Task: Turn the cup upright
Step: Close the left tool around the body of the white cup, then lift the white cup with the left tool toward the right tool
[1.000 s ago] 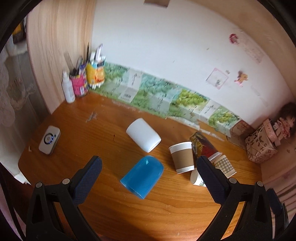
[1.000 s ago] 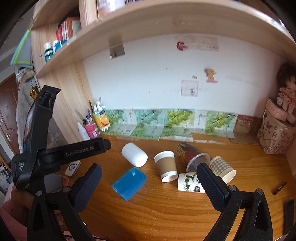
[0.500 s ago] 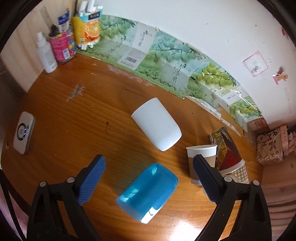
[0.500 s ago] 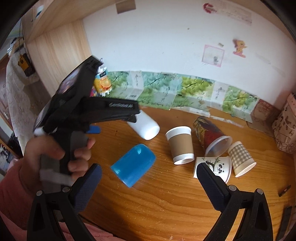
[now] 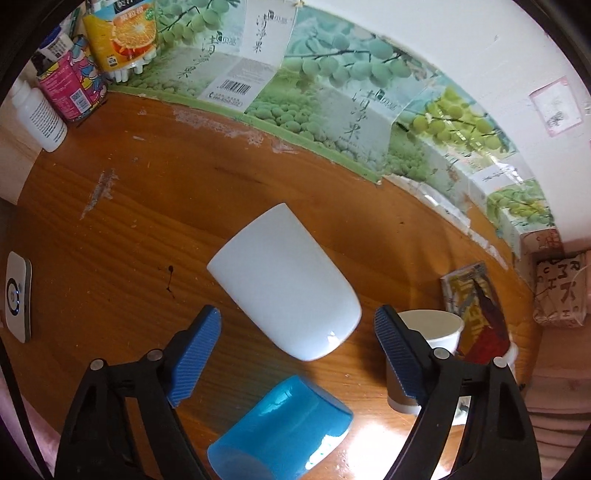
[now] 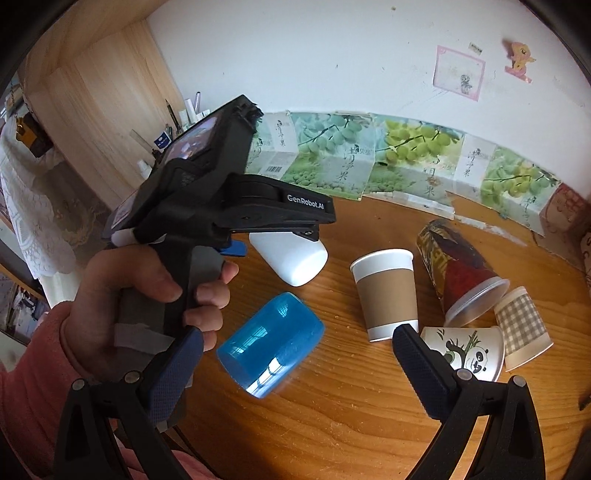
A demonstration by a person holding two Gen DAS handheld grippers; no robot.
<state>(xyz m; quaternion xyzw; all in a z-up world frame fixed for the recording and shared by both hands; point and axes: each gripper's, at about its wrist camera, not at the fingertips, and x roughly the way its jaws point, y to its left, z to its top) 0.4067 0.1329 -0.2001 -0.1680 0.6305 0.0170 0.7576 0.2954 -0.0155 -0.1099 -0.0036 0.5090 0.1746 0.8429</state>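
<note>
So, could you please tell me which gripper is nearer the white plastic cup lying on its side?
Left. The left gripper straddles the white plastic cup, open; the right gripper hangs farther back.

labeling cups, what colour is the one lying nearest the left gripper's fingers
White cup, lying on its side; clearest in the left wrist view.

A white bottle [image 5: 38, 112] and orange-printed carton [image 5: 123, 35] stand against grape-printed boxes [image 5: 332, 110].

Left wrist view: close above the tabletop [image 5: 122, 229], angled down toward the back wall, white cup [image 5: 288, 284] filling the centre. Right wrist view: farther back and higher, facing the same wall. Shared: white cup [image 6: 291, 258], blue cup [image 6: 271, 343], brown-sleeved paper cup [image 6: 388, 291].
</note>
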